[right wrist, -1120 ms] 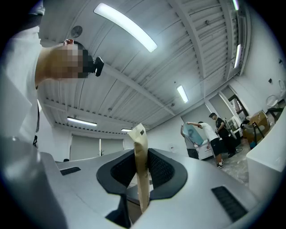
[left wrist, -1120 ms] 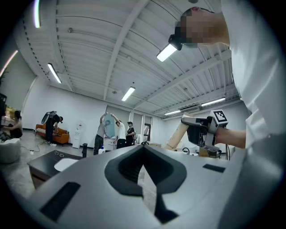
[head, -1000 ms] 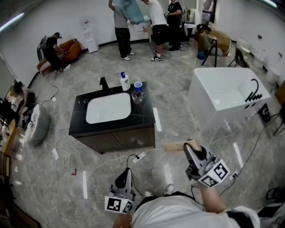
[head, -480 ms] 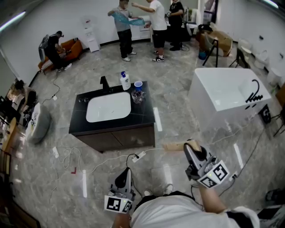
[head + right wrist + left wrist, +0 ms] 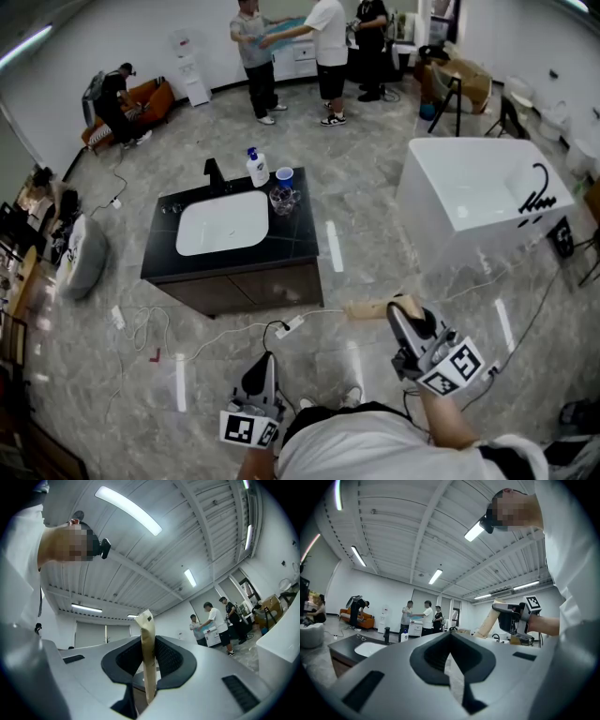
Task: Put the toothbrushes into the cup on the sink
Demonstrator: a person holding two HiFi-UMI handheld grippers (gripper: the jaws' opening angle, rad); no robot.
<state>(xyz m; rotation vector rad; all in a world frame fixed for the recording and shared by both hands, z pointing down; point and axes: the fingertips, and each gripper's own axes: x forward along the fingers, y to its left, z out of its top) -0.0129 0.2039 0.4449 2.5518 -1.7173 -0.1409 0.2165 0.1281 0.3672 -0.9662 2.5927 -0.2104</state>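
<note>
A: Where do things stand?

B: The person stands on the floor, well apart from the sink (image 5: 222, 223). The right gripper (image 5: 397, 304) is clamped on a tan paper packet (image 5: 147, 660), likely a wrapped toothbrush. It grips one end, and most of the packet sticks out past the jaws. The left gripper (image 5: 266, 362) has its jaws together with nothing between them.

A: And the cup?

B: A glass cup (image 5: 281, 200) sits on the counter's back right corner, with something in it that is too small to make out. A blue cup (image 5: 285, 174) and a bottle (image 5: 254, 169) stand just beside it.

A: What could go wrong?

B: Three things, I judge. The packet is pinched at one end only, so it may swing or slide out on the way over. A cable (image 5: 234, 339) lies on the floor between the person and the sink and could catch a foot. And the cups and bottle crowd together, so a long packet coming in at a slant could tip the glass or land in the blue cup instead.
</note>
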